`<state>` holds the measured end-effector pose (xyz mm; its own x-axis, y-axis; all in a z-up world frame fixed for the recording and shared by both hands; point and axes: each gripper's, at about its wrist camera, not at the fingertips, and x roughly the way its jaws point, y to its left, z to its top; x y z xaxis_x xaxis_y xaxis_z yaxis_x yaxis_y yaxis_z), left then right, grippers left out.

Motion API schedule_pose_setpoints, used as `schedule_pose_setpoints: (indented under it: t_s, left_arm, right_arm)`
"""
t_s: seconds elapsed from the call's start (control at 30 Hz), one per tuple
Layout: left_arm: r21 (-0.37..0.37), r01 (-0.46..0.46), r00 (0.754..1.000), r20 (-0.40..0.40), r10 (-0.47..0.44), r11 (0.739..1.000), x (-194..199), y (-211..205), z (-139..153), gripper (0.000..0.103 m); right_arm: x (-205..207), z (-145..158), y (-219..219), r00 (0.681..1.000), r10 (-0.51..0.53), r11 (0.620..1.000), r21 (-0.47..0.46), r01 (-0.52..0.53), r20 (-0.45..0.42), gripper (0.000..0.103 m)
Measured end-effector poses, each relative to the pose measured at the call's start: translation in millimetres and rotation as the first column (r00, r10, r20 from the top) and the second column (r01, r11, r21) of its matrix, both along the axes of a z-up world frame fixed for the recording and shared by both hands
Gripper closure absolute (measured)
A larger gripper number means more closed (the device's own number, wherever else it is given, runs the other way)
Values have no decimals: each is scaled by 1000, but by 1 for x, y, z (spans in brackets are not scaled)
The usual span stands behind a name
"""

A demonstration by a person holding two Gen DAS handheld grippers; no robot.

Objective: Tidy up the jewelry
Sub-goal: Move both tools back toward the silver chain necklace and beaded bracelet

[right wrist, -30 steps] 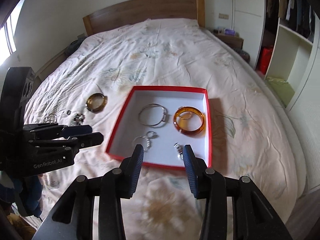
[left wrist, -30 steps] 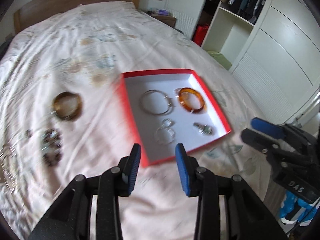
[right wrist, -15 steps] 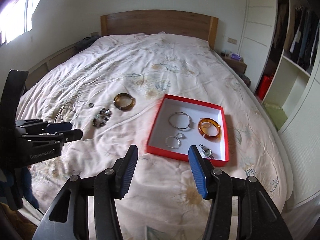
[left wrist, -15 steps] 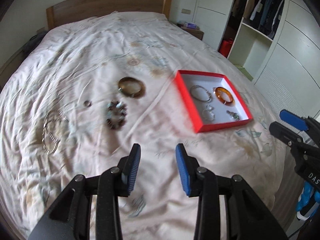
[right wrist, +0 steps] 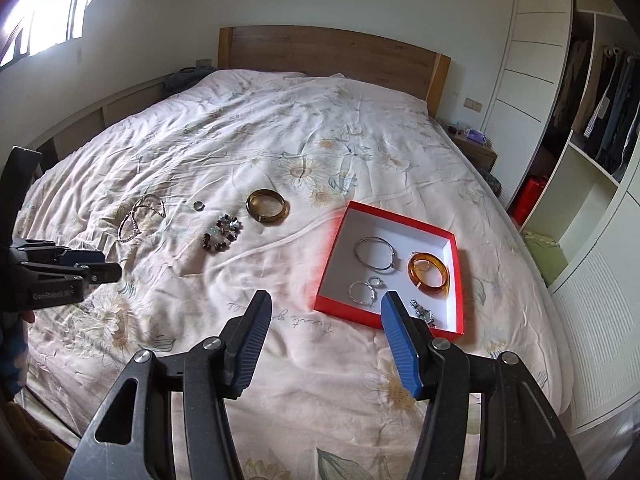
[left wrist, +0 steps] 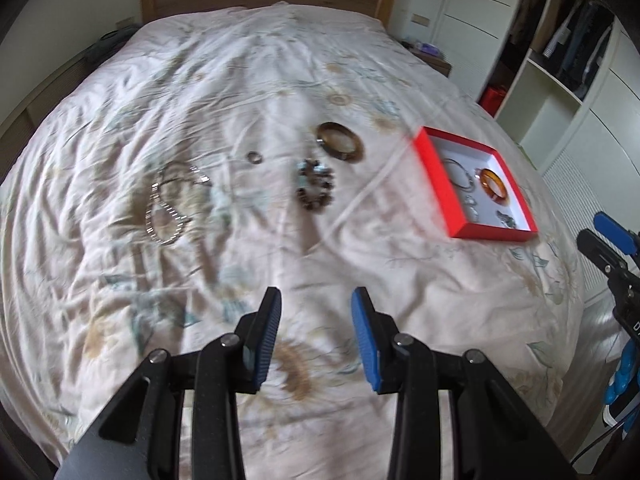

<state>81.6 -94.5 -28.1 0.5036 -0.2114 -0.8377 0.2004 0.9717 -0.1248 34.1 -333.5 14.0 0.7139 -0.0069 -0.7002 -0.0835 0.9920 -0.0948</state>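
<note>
A red box (right wrist: pixel 455 276) with a white inside lies on the bed, also in the left wrist view (left wrist: pixel 434 172). It holds a silver bangle (right wrist: pixel 375 255), an amber bangle (right wrist: pixel 429 273), small silver rings (right wrist: pixel 363 294) and a pendant (right wrist: pixel 424 313). On the quilt to its left lie a brown bangle (right wrist: pixel 267 205), a beaded bracelet (right wrist: pixel 223 232), a small ring (right wrist: pixel 199 205) and a silver chain (right wrist: pixel 138 216). My left gripper (left wrist: pixel 316 328) is open and empty above the quilt. My right gripper (right wrist: pixel 326 332) is open and empty, near the box's front edge.
The bed has a floral quilt (right wrist: pixel 280 140) and a wooden headboard (right wrist: pixel 332 56). A wardrobe with open shelves (right wrist: pixel 580 152) stands at the right, with a nightstand (right wrist: pixel 474 148) beside the bed. The bed's edge runs close on the right.
Both grippers have pulled back and up from the box, and the left view has swung left to the loose jewelry. The right jaws have opened wider.
</note>
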Motion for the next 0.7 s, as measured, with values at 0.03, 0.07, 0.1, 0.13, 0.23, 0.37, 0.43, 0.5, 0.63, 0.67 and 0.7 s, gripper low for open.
schedule_pose_setpoints:
  t_s: [0.03,0.07,0.1,0.13,0.23,0.37,0.43,0.5,0.63,0.67,0.7]
  left_arm:
    - [2,-9,1000,-1,9,1000,0,4,-1,68]
    - [4,-25,1000,-1,25,1000,-1,11,-2,68]
    - [4,-36,999,-1,36,999,-1,16,-3,68]
    - [4,-47,999,-1,47,999,-1,21,-4,68]
    - [9,-91,996,6,91,996,-3,39,-8,68]
    - [-10,-151,989,3,151,989,-3,63,-14,60]
    - [-21,-176,984,3,176,984,-4,75,-17,60]
    - [-45,-207,978,6,207,977,-3,89,-20,60]
    - [-72,-240,970,12,241,968,-3,111,-23,60]
    - [-61,-245,969,12,246,968,-2,116,-24,60]
    - [-51,-249,968,8,250,967,-1,120,-26,60]
  right_arm:
    - [0,0,2,1000,2,1000,-7,-2,0,47]
    - [0,1,5,1000,4,1000,-14,-4,1,47]
    - [0,1,7,1000,6,1000,-19,-6,2,46]
    - [0,2,10,1000,8,1000,-28,-8,5,47]
    - [2,3,17,1000,11,999,-53,-11,8,46]
    - [7,2,27,1000,26,996,-91,-25,2,46]
    - [10,1,34,999,38,993,-110,-38,-2,46]
    - [13,-1,39,999,48,992,-118,-48,-8,46]
    - [24,-7,49,997,68,990,-122,-71,-32,46]
    - [27,-8,51,997,73,990,-121,-77,-37,46]
    - [30,-10,54,996,82,990,-115,-86,-43,46]
